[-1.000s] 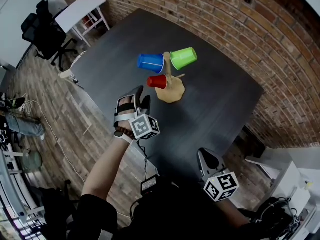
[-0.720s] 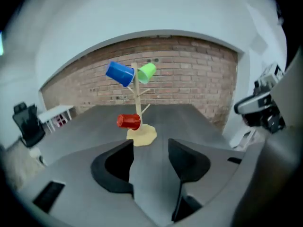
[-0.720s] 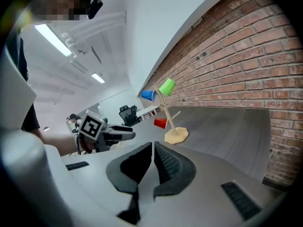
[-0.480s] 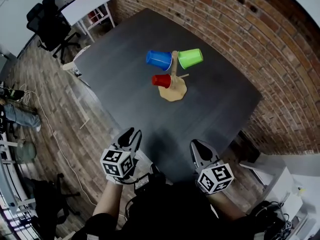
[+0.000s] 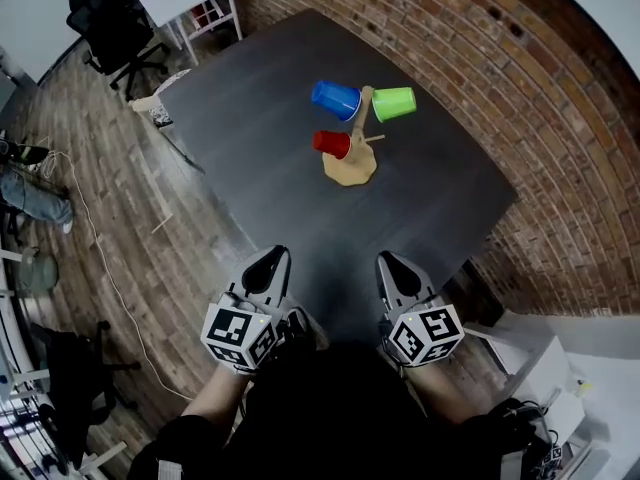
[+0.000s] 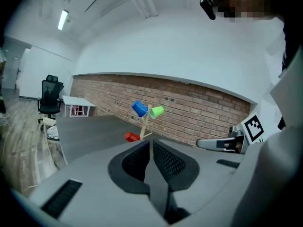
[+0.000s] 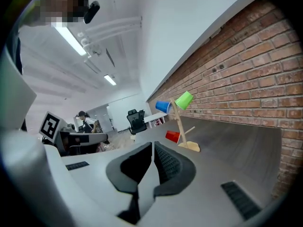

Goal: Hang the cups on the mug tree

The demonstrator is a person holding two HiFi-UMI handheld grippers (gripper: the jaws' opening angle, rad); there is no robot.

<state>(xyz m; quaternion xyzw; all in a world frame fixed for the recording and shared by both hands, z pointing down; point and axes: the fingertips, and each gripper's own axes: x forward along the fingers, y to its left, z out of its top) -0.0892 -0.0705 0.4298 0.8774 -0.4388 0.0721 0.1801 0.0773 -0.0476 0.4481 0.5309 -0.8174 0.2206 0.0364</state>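
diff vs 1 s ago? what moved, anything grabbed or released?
The left tool pulled back from near the mug tree to the near edge of the table, beside the right tool, and rolled over. Its jaws have just been closing, with nothing between them. Nothing was grabbed or released. Unchanged: right tool shut and empty; blue cup, green cup and red cup hanging on the tree.

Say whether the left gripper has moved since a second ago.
Yes. The left gripper drew back from the mug tree to the table edge; its jaws have just been closing on nothing.
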